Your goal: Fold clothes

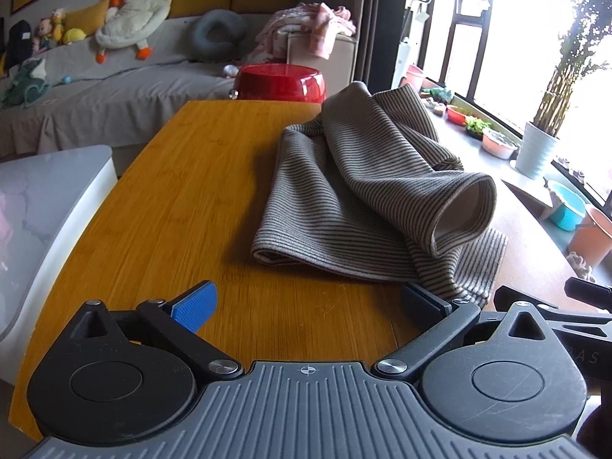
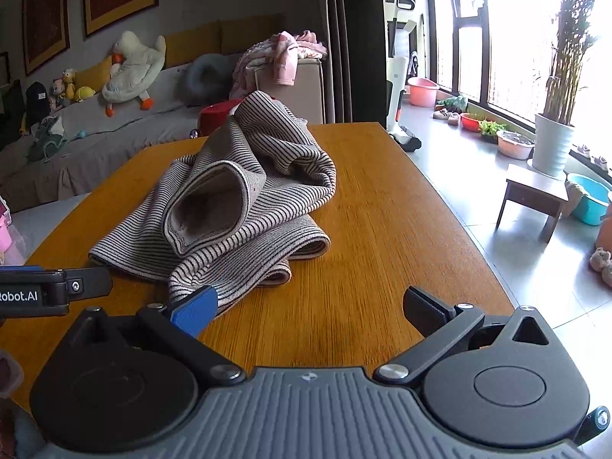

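A grey striped knit garment [image 1: 367, 187] lies bunched on the wooden table [image 1: 191, 199], one sleeve opening gaping toward the cameras. My left gripper [image 1: 310, 304] is open at the near edge, its right finger touching the garment's near corner, nothing between the jaws. In the right wrist view the same garment [image 2: 244, 206] sits left of centre on the table [image 2: 382, 229]. My right gripper [image 2: 310, 308] is open, its blue left fingertip [image 2: 195, 310] against the garment's near hem. The left gripper's black body [image 2: 49, 292] shows at the left edge.
A grey sofa [image 1: 95, 88] with plush toys, a red tub [image 1: 283, 80] and a pile of pink laundry [image 1: 306, 23] stand beyond the table. A white marble side table [image 1: 42, 206] is at left. By the window sit a small stool [image 2: 535, 195], basins and a potted plant [image 2: 554, 145].
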`<state>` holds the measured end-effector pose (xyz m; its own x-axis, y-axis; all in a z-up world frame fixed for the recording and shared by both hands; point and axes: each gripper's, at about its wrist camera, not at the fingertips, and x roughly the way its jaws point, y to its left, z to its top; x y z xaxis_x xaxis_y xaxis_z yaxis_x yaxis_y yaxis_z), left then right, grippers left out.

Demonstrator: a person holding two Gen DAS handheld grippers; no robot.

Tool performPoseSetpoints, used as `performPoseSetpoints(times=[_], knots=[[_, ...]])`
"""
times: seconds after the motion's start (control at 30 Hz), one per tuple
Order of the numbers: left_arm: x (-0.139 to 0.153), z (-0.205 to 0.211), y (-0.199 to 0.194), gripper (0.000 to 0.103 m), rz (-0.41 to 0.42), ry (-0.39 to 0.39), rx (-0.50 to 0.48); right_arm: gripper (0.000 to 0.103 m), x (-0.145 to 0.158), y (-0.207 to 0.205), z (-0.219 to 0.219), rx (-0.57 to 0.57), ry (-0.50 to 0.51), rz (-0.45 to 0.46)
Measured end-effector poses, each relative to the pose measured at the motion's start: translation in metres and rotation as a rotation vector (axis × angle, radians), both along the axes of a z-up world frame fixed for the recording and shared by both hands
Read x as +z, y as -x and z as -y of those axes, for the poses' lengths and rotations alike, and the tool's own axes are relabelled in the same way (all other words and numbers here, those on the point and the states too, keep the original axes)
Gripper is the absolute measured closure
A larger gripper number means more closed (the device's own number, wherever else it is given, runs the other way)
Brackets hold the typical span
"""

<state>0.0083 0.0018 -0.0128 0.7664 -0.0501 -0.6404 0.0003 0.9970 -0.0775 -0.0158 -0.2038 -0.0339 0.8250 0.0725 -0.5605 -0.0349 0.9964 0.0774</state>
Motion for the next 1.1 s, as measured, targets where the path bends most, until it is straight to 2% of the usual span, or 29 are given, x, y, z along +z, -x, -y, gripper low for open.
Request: performPoseSetpoints(times=[1.1], knots=[[-0.0099, -0.0050, -0.0062, 0.000, -0.053, 0.030, 0.019, 0.000, -0.0057, -0.0083, -0.0013, 0.009, -0.008, -0.049]])
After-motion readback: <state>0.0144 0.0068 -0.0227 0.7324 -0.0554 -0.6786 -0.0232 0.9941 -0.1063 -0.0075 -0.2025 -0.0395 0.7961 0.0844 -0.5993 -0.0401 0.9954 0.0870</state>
